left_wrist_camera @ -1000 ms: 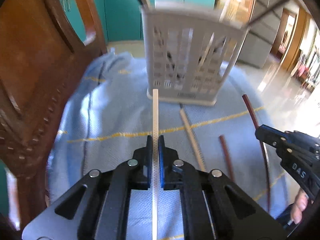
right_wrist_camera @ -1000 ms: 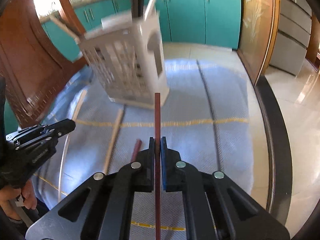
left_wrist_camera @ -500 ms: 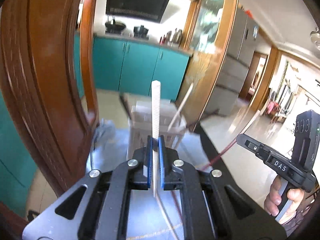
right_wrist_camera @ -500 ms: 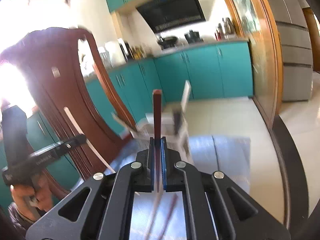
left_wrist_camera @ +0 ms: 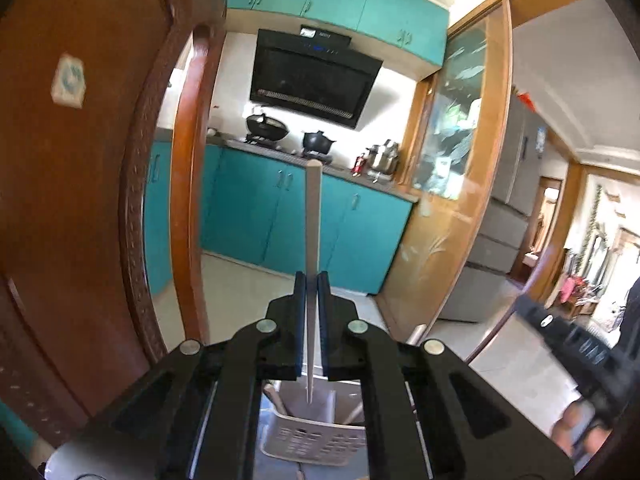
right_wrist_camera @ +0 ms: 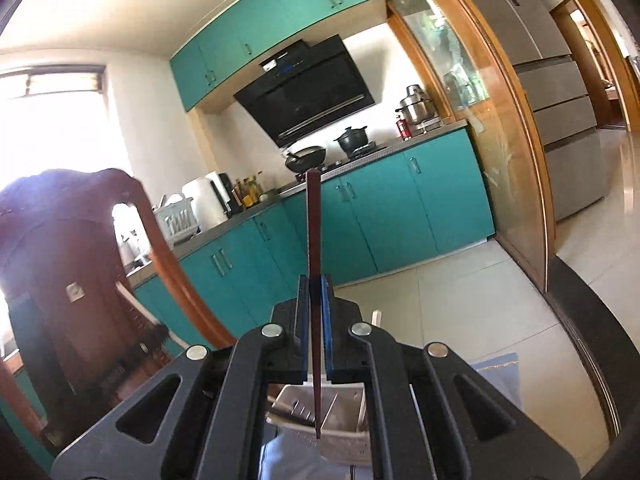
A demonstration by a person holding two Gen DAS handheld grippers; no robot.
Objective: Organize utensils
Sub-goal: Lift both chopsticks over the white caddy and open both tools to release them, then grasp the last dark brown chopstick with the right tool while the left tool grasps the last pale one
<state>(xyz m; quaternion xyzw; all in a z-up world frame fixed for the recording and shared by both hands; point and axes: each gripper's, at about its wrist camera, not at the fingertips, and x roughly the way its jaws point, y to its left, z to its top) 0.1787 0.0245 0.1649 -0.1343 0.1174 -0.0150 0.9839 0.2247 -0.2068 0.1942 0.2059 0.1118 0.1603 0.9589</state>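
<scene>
Now, from your left wrist view, the left gripper is clamped on a pale chopstick, whose long axis runs along the fingers: the thick end stands up and ahead of the tips, and the thin point hangs back between the gripper's arms. Directly beneath that thin point sits the white utensil basket, its open top facing up. So the basket lies below and slightly ahead of your tongs, and the stick is already close to lined up with the opening. At the right edge you can see your other tool, blurred, held well apart from this one.

From your right wrist view, the right gripper is pinched on a dark brown chopstick, again lengthwise along the fingers, with its narrow tip pointing down over the same basket, which already holds some sticks. Both hands appear about equally near the basket, so I judge the next move is a straight lowering, tip first, keeping each stick over its compartment.
</scene>
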